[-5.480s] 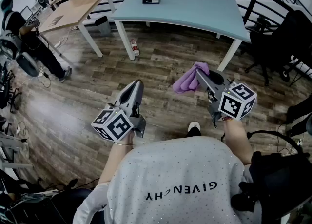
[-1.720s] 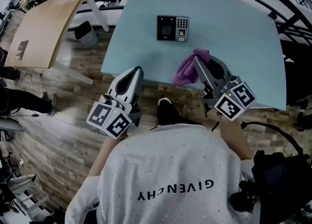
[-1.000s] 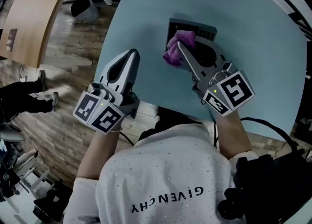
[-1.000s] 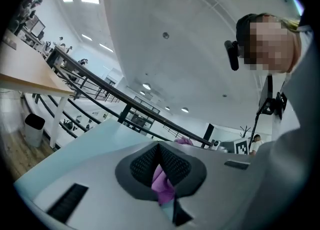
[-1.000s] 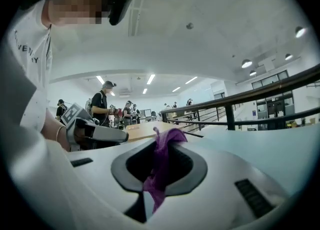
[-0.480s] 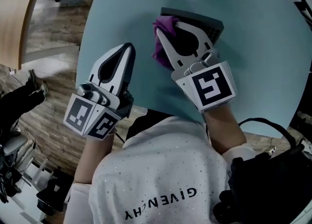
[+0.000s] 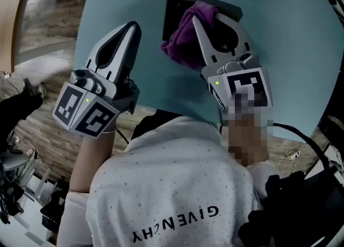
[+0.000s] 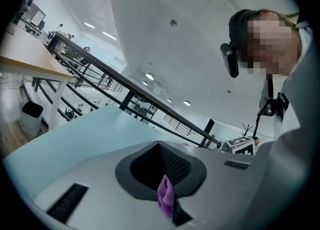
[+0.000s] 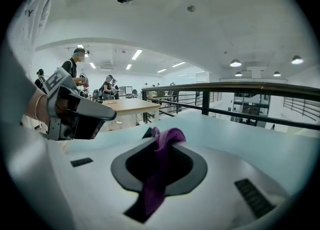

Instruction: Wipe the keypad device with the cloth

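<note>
The keypad device [image 7: 174,10] is a dark flat box lying on the light blue table [image 7: 290,52], far middle in the head view. A purple cloth [image 7: 181,39] is bunched over its near left part, and my right gripper [image 7: 195,21] is shut on it. In the right gripper view the cloth [image 9: 159,174] hangs between the jaws, and a dark corner of the device [image 9: 147,133] shows just past it. My left gripper [image 7: 132,27] hovers shut over bare table left of the device. A purple sliver [image 8: 166,197] shows in its jaw opening.
The table's near edge runs under my forearms. Wooden floor [image 7: 45,22] lies to the left and cables [image 7: 301,143] to the right. A black railing [image 9: 235,89] runs behind the table. People stand at a wooden desk [image 9: 125,104] further back.
The person has walked from the floor up to the table. The right gripper has carried the cloth onto the device and shifted it slightly right across it. The left gripper stayed alongside, shut.
</note>
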Demonstrator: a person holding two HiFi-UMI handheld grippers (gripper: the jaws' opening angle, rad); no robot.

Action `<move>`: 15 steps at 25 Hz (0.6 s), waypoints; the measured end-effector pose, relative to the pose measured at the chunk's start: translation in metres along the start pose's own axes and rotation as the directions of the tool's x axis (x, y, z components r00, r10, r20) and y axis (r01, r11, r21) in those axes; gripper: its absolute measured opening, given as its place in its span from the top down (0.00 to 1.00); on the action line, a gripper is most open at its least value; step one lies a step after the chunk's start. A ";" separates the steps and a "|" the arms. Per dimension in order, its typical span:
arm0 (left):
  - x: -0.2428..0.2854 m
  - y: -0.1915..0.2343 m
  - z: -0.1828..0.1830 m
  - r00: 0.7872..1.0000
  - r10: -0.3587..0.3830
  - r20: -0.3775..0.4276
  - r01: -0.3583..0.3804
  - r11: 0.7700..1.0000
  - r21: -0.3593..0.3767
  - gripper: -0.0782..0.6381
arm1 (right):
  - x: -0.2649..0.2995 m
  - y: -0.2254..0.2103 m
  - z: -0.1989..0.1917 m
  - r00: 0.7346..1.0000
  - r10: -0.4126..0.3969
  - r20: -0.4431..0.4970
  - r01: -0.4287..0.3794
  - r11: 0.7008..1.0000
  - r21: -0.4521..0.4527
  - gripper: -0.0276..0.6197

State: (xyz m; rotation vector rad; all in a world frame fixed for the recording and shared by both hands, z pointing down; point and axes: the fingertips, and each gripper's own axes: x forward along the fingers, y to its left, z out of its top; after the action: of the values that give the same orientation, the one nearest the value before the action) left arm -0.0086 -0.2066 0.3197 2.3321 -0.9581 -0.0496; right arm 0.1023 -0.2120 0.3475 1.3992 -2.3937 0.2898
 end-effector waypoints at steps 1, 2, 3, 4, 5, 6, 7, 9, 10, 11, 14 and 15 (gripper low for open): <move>0.000 0.000 0.000 1.000 -0.001 0.003 0.001 1.000 -0.003 0.89 | -0.005 -0.005 -0.001 1.000 -0.017 -0.004 0.017 1.000 0.003 0.90; 0.000 0.000 -0.001 1.000 -0.001 0.004 0.001 1.000 -0.005 0.89 | -0.010 -0.009 -0.002 0.999 -0.031 -0.006 0.031 0.999 0.007 0.90; -0.001 0.000 -0.002 1.000 0.000 0.004 0.000 1.000 -0.007 0.89 | -0.014 -0.014 -0.004 0.999 -0.043 -0.006 0.043 0.999 0.014 0.90; -0.001 0.000 -0.004 1.000 0.001 0.004 -0.001 1.000 -0.011 0.89 | -0.018 -0.017 -0.006 0.999 -0.054 -0.007 0.054 0.998 0.021 0.90; -0.002 0.000 -0.006 1.000 0.002 0.002 -0.002 1.000 -0.016 0.89 | -0.022 -0.020 -0.010 0.998 -0.064 -0.009 0.065 0.998 0.027 0.90; -0.002 0.001 -0.008 1.000 0.003 0.000 -0.003 1.000 -0.020 0.89 | -0.024 -0.024 -0.013 0.997 -0.076 -0.012 0.076 0.997 0.032 0.90; -0.003 0.002 -0.009 1.000 0.004 -0.003 -0.004 1.000 -0.020 0.89 | -0.026 -0.027 -0.016 0.996 -0.088 -0.014 0.089 0.995 0.034 0.90; -0.003 0.003 -0.008 1.000 0.007 -0.007 -0.007 1.000 -0.009 0.89 | -0.027 -0.034 -0.019 0.994 -0.109 -0.013 0.109 0.993 0.046 0.90; -0.003 0.004 -0.008 1.000 0.009 -0.007 -0.009 1.000 -0.003 0.89 | -0.028 -0.037 -0.020 0.993 -0.115 -0.010 0.116 0.992 0.058 0.90; -0.004 0.004 -0.008 1.000 0.011 -0.007 -0.011 1.000 0.001 0.89 | -0.029 -0.040 -0.020 0.993 -0.120 -0.006 0.121 0.990 0.071 0.90; -0.005 0.006 -0.008 1.000 0.023 -0.006 -0.023 1.000 -0.001 0.89 | -0.031 -0.048 -0.022 0.990 -0.143 -0.009 0.143 0.986 0.083 0.90; -0.006 0.007 -0.008 1.000 0.026 -0.006 -0.026 1.000 -0.003 0.89 | -0.032 -0.050 -0.023 0.988 -0.153 -0.012 0.153 0.985 0.079 0.90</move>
State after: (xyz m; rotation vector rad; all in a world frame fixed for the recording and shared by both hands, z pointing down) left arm -0.0155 -0.2025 0.3293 2.3147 -0.9848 -0.0332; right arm 0.1651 -0.2027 0.3555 1.6052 -2.2767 0.3524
